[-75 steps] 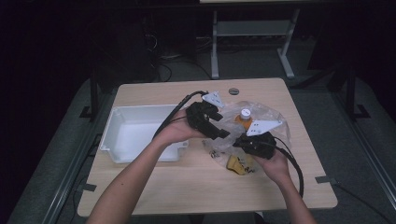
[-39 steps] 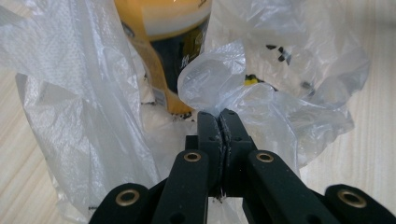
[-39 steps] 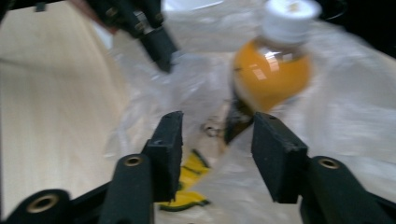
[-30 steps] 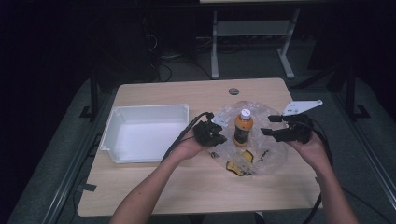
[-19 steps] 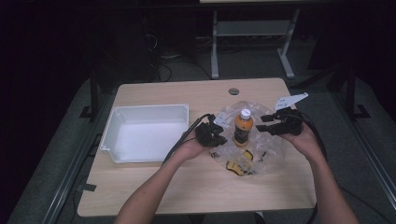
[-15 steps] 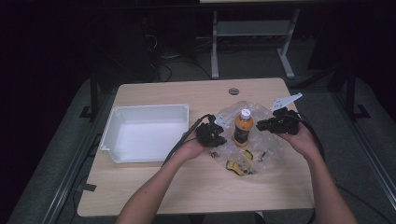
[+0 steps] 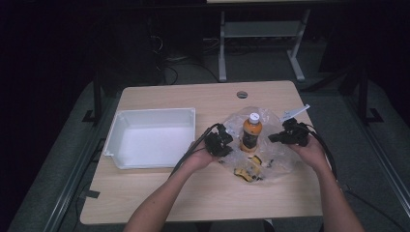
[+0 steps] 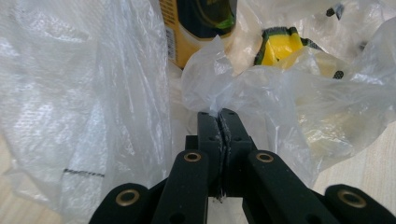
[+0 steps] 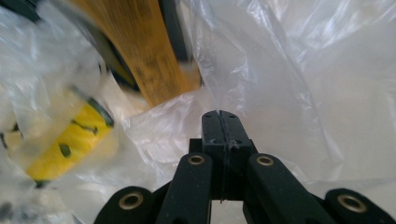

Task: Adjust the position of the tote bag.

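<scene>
A clear plastic bag point(image 7: 278, 162) lies open on the wooden table point(image 7: 193, 193). An orange bottle point(image 7: 251, 133) with a white cap stands upright in it, and a yellow packet point(image 7: 246, 173) lies in front of the bottle. My left gripper point(image 7: 228, 145) is at the bag's left side, shut on a fold of the film point(image 8: 210, 93). My right gripper point(image 7: 271, 138) is at the bag's right side. Its jaws have just closed and now pinch the film point(image 9: 210, 93). The bottle point(image 9: 144, 51) and the yellow packet point(image 9: 70, 140) show through the plastic beyond them.
A white empty tray point(image 7: 157, 112) stands on the left half of the table. A round cable hole point(image 7: 242, 94) sits near the far edge. Cables trail from both grippers. A metal frame point(image 7: 261, 34) stands on the floor beyond the table.
My right gripper came down and inward to the bag's right side, and its jaws went from open to shut. My left gripper sank slightly and kept its hold on the film.
</scene>
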{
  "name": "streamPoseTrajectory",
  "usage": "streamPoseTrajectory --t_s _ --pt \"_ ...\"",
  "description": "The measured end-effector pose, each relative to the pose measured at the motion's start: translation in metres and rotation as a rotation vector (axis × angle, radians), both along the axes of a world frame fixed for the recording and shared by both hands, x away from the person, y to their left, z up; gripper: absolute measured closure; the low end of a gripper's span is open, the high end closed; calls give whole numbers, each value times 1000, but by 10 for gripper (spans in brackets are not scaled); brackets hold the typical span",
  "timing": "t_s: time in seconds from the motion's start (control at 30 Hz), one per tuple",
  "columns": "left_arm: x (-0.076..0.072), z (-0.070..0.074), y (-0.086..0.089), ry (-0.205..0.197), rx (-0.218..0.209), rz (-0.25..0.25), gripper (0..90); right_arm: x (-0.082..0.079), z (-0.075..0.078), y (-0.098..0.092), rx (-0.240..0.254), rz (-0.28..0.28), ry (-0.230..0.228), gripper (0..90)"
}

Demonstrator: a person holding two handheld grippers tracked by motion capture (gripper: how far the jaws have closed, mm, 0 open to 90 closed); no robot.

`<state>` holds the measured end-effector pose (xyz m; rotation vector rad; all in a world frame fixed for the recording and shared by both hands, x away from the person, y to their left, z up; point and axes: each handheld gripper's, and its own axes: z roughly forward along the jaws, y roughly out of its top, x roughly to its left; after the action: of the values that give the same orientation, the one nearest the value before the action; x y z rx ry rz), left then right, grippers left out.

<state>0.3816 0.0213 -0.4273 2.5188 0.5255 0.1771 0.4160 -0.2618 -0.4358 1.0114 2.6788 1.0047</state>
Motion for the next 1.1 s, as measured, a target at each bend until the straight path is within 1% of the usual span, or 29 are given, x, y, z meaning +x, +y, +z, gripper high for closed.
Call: streamPoseTrajectory --t_s 0.03,0.1,0.17,0.2,0.23,0.27,0.3,0.33,0.37,0.4,0.47,0.53,0.63,0.7,0.73,0.8,0.83,0.9,0.93,0.97,1.0,1.03,1.07,1.1 --pt "0 -1 0 3 5 -3 889 0 -4 0 -15 1 18 900" --pt "-1 -4 0 7 -2 4 889 0 -9 1 -30 1 38 900" --pt "-3 -7 0 17 2 3 889 -1 -13 1 -32 8 48 900" --pt "-4 -8 0 28 -4 7 888 -3 -14 1 -33 10 39 900" --pt "-5 -10 0 32 -2 1 888 -4 -16 0 -31 17 28 900" --pt "-6 -11 -1 33 4 -6 888 -5 -18 -1 -27 7 50 900" --pt "-8 -12 -1 26 2 -3 888 -5 -20 -3 -31 9 55 900" --pt "-8 -13 -1 35 9 -6 888 -8 -23 -6 -26 -5 52 900" --pt "-9 -14 -2 34 4 -1 888 -8 -23 -6 -26 -5 52 900" --pt "-9 -14 -1 32 10 -8 888 -8 -24 -8 -21 -6 53 900" --pt "-10 -16 -1 37 6 -1 888 -11 -26 -14 3 -27 62 900" --pt "-11 -16 0 39 7 0 888 -14 -26 -17 5 -33 54 900" --pt "-11 -17 1 44 8 4 887 -15 -27 -19 11 -40 56 900" --pt "-12 -17 1 44 2 9 865 -17 -27 -20 24 -43 50 899" --pt "-13 -15 1 40 1 9 865 -17 -27 -20 24 -43 50 899" --pt "-14 -11 3 38 -9 12 826 -19 -26 -19 25 -35 35 899" --pt "-14 -9 4 38 -14 15 789 -22 -23 -18 34 -37 29 899" --pt "-15 -2 7 31 -30 19 721 -24 -20 -18 36 -27 12 899" --pt "-16 1 10 37 -51 21 682 -27 -16 -17 43 -27 -2 899" --pt "-16 4 11 45 -65 15 682 -27 -16 -17 43 -27 -2 899" --pt "-17 9 14 48 -87 16 661 -28 -14 -17 49 -26 -6 899" --pt "-19 18 19 36 -90 5 635 -31 -11 -17 48 -23 -17 898" --pt "-19 18 19 36 -90 5 620 -31 -11 -17 48 -23 -17 898" --pt "-20 22 20 41 -114 9 620 -32 -10 -17 48 -20 -22 898"
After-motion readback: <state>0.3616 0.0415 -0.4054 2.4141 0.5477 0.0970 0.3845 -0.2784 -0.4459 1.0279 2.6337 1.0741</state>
